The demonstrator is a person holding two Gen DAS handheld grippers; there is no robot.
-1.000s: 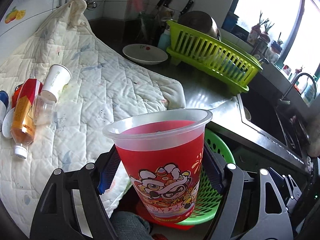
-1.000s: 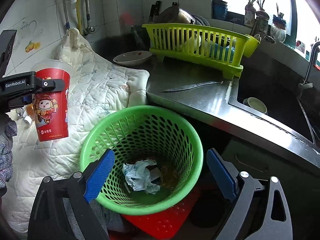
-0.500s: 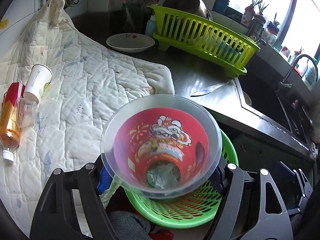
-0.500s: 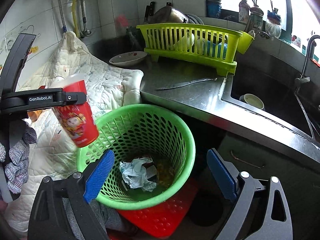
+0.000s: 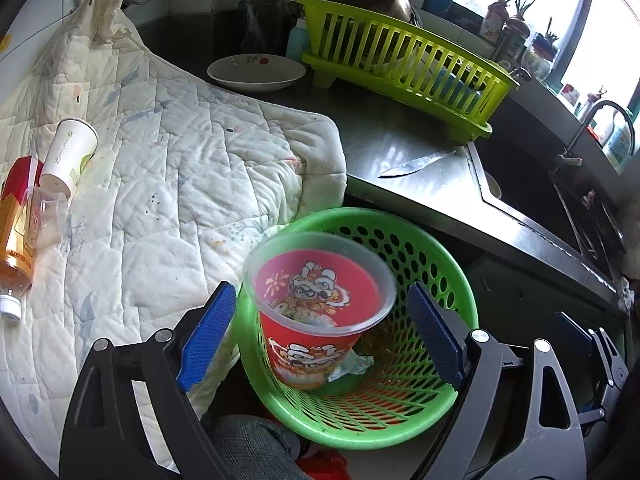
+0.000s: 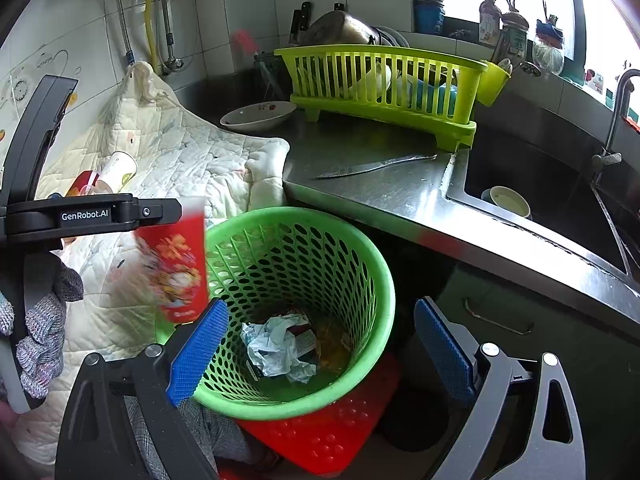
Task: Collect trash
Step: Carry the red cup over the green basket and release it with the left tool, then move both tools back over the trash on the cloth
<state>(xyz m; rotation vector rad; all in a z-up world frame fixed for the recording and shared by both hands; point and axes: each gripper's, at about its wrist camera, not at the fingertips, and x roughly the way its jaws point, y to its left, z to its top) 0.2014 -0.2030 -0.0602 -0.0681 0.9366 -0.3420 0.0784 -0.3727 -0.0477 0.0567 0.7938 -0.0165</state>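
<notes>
A red plastic cup (image 5: 316,320) with a cartoon print drops mouth-up into the green trash basket (image 5: 440,256). It is free of both blue pads of my left gripper (image 5: 320,292), whose jaws are opening above it. In the right wrist view the same cup (image 6: 176,264) is a blur at the left side of the basket's rim (image 6: 360,248), under a left gripper finger (image 6: 152,212). My right gripper (image 6: 320,308) hangs open and empty over the basket. Crumpled paper (image 6: 276,348) lies at the basket's bottom.
On the quilted cloth (image 5: 180,160) at the left lie a white paper cup (image 5: 68,156), a clear plastic cup (image 5: 44,216) and an orange bottle (image 5: 14,232). A knife (image 5: 416,162), plate (image 5: 256,72) and dish rack (image 5: 400,68) sit on the steel counter beside the sink (image 6: 540,184).
My left gripper carried the red cup over the basket and tipped it, then its jaws widened and the cup fell away toward the basket. The right gripper stayed still.
</notes>
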